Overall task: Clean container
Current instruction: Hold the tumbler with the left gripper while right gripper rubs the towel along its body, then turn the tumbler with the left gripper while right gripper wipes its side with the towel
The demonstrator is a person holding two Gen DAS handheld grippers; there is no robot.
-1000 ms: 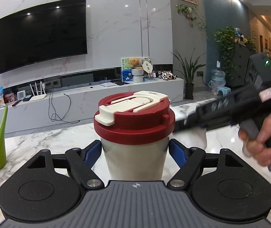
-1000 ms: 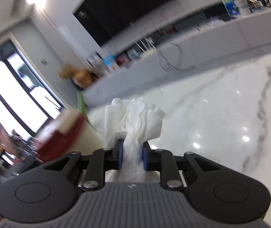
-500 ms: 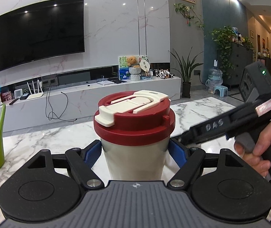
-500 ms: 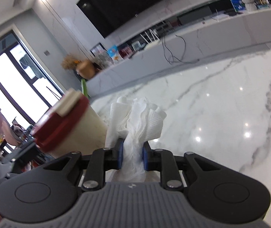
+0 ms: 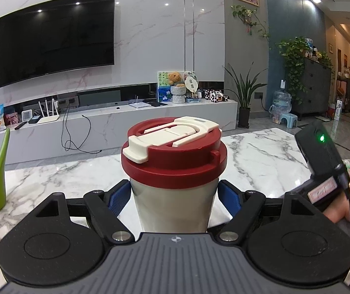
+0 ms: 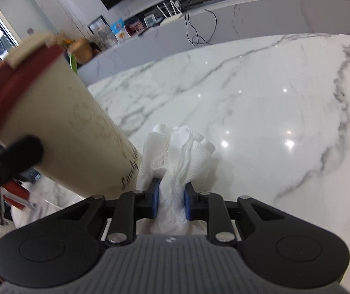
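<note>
Left gripper [image 5: 174, 197] fingers clamped on cream cup [image 5: 173, 205] with red lid [image 5: 175, 158], right gripper [image 6: 170, 199] pinching crumpled paper towel [image 6: 178, 154] just beside cup, above marble table [image 6: 260, 112]

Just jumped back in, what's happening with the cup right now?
The left hand-held gripper is clamped on the cream cup, red lid on. The right hand-held gripper pinches a wad of white paper towel right beside the cup's lower wall, over the marble table. Whether it touches yet is unclear.
</note>
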